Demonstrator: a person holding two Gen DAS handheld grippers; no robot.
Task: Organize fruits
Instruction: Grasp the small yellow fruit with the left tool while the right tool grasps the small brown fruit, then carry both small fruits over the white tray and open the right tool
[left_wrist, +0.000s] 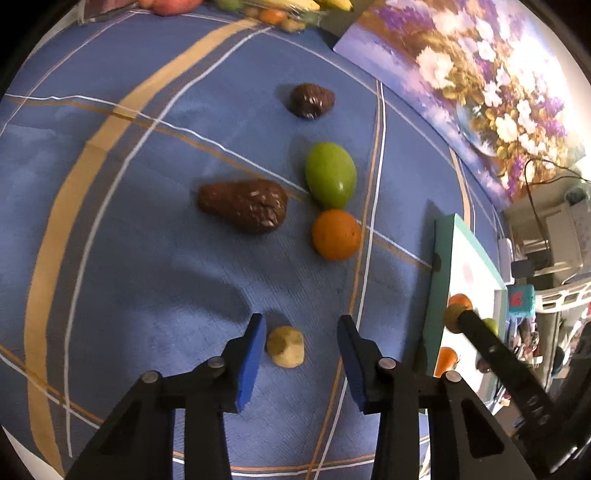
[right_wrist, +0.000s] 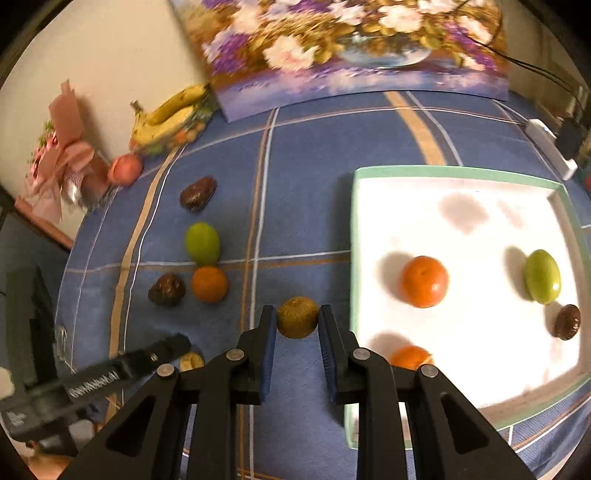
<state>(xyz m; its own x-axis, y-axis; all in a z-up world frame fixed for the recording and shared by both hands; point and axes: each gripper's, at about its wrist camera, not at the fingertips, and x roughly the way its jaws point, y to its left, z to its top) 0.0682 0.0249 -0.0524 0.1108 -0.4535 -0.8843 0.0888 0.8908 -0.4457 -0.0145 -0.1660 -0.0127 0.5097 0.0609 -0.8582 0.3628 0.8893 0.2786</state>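
- Your right fingers (right_wrist: 297, 323) clench a brown fruit (right_wrist: 297, 317) beside the tray (right_wrist: 354, 236); its round sides could slip.
- Left fingers (left_wrist: 301, 345) are spread around a pale fruit (left_wrist: 285, 346); closing off-centre may roll it.

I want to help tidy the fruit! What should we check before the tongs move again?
1. Right tongs hold the brown fruit: ok, pads on both sides.
2. Left tongs open around the pale fruit: ok.
3. Bare space in the tray: ok.
4. Fruit already in the tray out of the way: cannot tell; an orange sits near the right tongs.
5. Grip firm enough to lift: cannot tell.
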